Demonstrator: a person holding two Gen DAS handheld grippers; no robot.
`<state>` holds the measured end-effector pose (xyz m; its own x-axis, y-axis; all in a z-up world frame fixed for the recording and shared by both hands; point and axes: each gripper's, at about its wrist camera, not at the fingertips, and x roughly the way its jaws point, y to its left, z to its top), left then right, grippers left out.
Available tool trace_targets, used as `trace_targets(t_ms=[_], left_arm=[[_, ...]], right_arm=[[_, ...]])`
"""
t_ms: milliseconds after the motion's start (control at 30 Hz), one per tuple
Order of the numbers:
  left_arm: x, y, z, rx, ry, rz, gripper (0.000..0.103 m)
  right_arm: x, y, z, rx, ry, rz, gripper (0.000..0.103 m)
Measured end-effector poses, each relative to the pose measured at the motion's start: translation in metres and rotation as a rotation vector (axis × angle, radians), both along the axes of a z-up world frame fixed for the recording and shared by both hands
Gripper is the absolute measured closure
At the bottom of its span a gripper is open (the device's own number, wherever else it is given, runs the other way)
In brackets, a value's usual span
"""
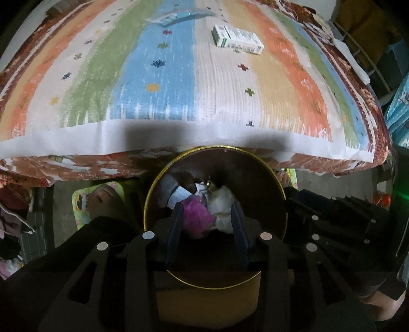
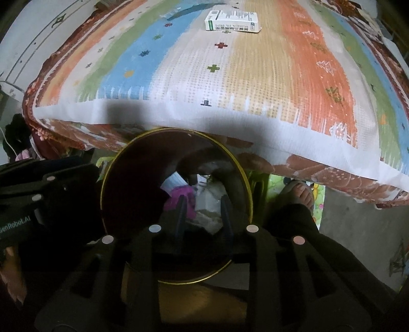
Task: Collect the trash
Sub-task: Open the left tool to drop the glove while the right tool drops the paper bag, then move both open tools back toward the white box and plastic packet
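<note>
A round bin with a gold rim stands on the floor against the bed's front edge. Inside lie a purple scrap and crumpled white paper. My left gripper is open and empty, fingers over the bin's mouth. My right gripper is also open and empty over the bin, beside the left one. A white and green carton lies on the striped bedspread far ahead. A clear blue wrapper lies beyond it to the left.
The bed fills the upper half of both views. A person's bare feet stand on a patterned mat either side of the bin. A metal rack is at the bed's right side. Grey floor lies to the right.
</note>
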<state>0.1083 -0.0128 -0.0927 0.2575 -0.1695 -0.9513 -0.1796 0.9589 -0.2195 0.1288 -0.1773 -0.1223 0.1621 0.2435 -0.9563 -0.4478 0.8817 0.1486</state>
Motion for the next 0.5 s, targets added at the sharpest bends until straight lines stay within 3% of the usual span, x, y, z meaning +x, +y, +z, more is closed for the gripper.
trace_targets(t_ms=[167, 367, 500], left_arm=[[-0.005, 0.008, 0.015, -0.048, -0.052, 0.026, 0.058], [-0.015, 0.014, 0.033, -0.05, -0.111, 0.037, 0.044], [-0.018, 0.018, 0.051, -0.045, -0.186, 0.033, 0.036]], right_arm=[[-0.005, -0.003, 0.017, 0.051, -0.04, 0.001, 0.068], [-0.022, -0.008, 0.041, 0.099, -0.135, 0.012, 0.064], [-0.026, -0.011, 0.055, 0.113, -0.197, 0.021, 0.055]])
